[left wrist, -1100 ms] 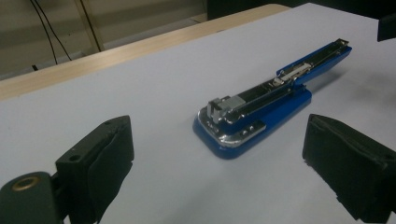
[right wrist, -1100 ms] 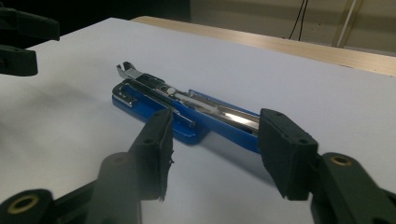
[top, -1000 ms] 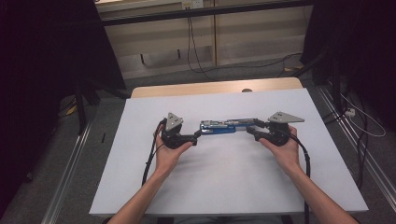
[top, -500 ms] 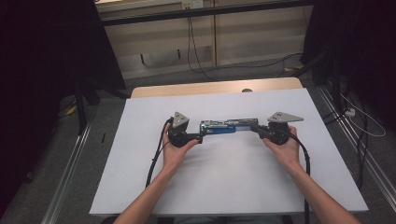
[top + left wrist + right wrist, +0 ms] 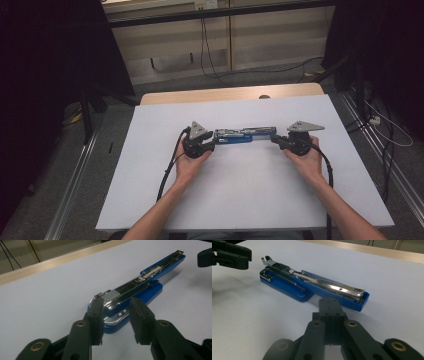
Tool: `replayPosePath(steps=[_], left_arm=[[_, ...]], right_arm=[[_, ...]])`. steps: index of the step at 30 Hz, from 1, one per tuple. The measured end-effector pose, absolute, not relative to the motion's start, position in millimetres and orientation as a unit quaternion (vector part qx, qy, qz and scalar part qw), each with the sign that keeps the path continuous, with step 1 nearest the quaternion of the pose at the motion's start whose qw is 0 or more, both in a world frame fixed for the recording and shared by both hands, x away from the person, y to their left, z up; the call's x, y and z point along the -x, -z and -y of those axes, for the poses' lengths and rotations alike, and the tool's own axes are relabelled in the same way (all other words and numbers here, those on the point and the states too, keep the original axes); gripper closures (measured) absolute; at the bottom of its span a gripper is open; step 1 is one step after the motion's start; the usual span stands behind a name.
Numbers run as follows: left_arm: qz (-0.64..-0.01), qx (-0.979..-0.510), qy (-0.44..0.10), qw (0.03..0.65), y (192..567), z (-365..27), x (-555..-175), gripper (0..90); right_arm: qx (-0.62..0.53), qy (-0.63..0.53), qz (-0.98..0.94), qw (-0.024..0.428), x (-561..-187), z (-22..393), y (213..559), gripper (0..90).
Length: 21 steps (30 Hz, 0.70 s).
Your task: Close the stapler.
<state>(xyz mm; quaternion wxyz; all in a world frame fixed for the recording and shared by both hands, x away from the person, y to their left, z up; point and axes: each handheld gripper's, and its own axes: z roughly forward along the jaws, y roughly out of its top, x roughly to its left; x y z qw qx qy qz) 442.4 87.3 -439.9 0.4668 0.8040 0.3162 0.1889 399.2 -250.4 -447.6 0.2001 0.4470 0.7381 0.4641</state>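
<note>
High view: a white counter (image 5: 240, 200) with a pale wooden strip along its far edge stands in a dim room; dark curtains hang at 9 and 3 o'clock, cables trail over the grey floor (image 5: 60, 200), and light wall panels (image 5: 250, 40) close the back at 12 o'clock. A blue stapler (image 5: 244, 136), opened out flat, lies lengthwise at the counter's middle. The left gripper (image 5: 212, 145) meets its 9 o'clock end, the right gripper (image 5: 275, 140) sits at its 3 o'clock end.

Left gripper view: the stapler (image 5: 140, 287) runs from the centre towards 1 o'clock, its metal rail up. The fingers (image 5: 96, 315) straddle its near end, having just been closing; one touches the blue base, the other stands just beside it, so I cannot tell whether they clamp it.

Right gripper view: the stapler (image 5: 312, 286) stretches from 10 o'clock to 3 o'clock. The right fingers (image 5: 331, 306) are clenched together on nothing, their tips just short of its near blue end.
</note>
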Motion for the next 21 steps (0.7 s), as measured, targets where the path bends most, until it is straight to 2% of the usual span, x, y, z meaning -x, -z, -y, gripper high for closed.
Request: replayPosePath(steps=[6, 13, 21], left_arm=[[-0.325, -0.797, -0.192, 0.471, 441.8, -86.8, -445.2, 78.2], [-0.320, -0.811, -0.188, 0.452, 447.7, -84.4, -451.1, 90.0], [-0.317, -0.820, -0.180, 0.442, 443.3, -80.7, -459.6, 90.0]], right_arm=[[-0.446, -0.460, -0.742, 0.200, -400.2, 250.4, 448.8, 90.0], [-0.444, -0.453, -0.747, 0.198, -403.4, 246.4, 451.3, 90.0], [-0.441, -0.438, -0.756, 0.206, -406.0, 246.9, 453.3, 90.0]])
